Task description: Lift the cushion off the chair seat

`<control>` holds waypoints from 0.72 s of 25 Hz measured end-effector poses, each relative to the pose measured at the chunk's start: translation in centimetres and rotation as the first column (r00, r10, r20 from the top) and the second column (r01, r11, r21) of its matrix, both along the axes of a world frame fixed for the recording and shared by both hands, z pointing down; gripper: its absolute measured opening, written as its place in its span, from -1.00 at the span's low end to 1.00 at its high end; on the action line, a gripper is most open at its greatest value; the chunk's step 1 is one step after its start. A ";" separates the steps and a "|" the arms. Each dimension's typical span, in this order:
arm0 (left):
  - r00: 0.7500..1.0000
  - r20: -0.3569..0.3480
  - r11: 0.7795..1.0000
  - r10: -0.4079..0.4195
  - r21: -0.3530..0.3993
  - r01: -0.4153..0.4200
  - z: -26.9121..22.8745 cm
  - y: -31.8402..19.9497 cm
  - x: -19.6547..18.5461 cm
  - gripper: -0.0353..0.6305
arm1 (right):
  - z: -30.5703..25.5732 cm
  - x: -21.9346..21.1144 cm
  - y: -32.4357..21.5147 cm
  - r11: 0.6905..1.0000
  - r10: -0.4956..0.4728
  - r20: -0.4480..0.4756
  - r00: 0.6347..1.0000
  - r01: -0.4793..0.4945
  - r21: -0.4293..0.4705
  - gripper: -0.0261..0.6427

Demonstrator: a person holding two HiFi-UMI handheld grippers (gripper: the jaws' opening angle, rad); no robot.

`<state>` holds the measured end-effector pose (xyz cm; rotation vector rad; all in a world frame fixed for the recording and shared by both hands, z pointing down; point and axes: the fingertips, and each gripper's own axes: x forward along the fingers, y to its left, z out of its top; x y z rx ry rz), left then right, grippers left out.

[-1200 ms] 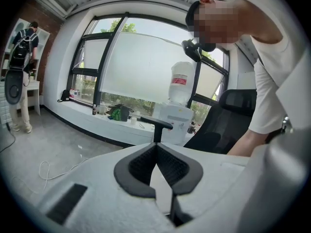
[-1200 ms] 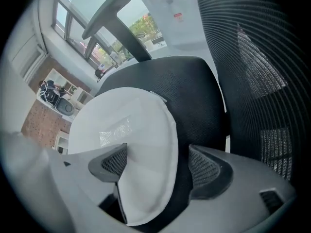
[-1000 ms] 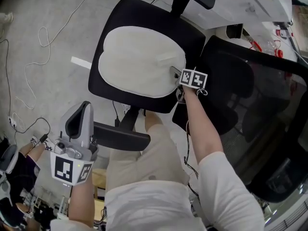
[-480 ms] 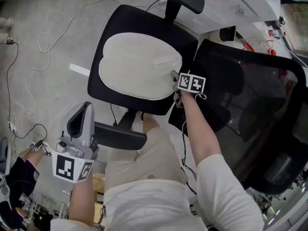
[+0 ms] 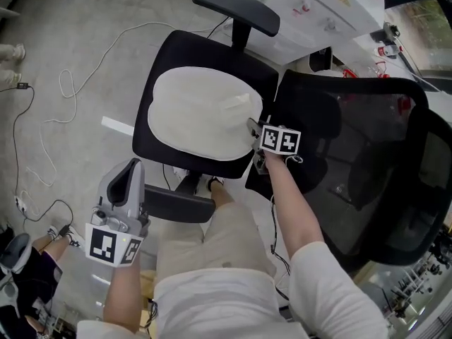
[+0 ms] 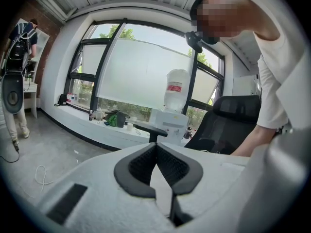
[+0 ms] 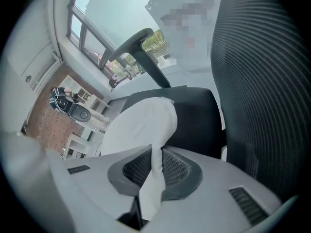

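Note:
A cream cushion (image 5: pixel 198 115) lies on the black chair seat (image 5: pixel 185 48). My right gripper (image 5: pixel 253 128) is at the cushion's right edge, next to the mesh backrest (image 5: pixel 353 161). In the right gripper view the cushion (image 7: pixel 141 123) has its edge pinched between the pads, with my right gripper (image 7: pixel 153 154) shut on it and the fabric bunched upward. My left gripper (image 5: pixel 129 169) hangs off the chair's near side, above the near armrest (image 5: pixel 173 203), apart from the cushion. In the left gripper view my left gripper (image 6: pixel 156 147) has its tips together with nothing between them.
White cables (image 5: pixel 42 83) and a white strip (image 5: pixel 116 126) lie on the grey floor left of the chair. The far armrest (image 5: pixel 233 9) and a white cabinet (image 5: pixel 318 13) stand behind it. A standing person (image 6: pixel 19 81) is far off by the windows.
The right gripper has stayed at the cushion's right edge, and that edge now looks puckered and slightly raised. The left gripper has barely shifted.

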<state>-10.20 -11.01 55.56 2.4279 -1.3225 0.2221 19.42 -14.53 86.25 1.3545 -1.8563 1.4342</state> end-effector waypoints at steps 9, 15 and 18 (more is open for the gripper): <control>1.000 -0.010 0.998 0.026 0.049 -0.025 -2.6 0.1 0.8 -0.84 | -6.8 -1.1 1.2 0.993 0.064 0.092 0.994 -0.073 0.091 -0.79; 1.000 0.009 0.997 0.013 0.080 -0.014 -5.4 0.5 0.3 -0.84 | -11.5 -1.1 1.1 0.985 0.081 0.110 0.991 -0.096 0.140 -0.79; 1.000 0.021 0.995 -0.001 0.097 -0.001 -7.0 0.7 -0.6 -0.84 | -14.0 -1.5 0.4 0.981 0.062 0.094 0.994 -0.078 0.178 -0.79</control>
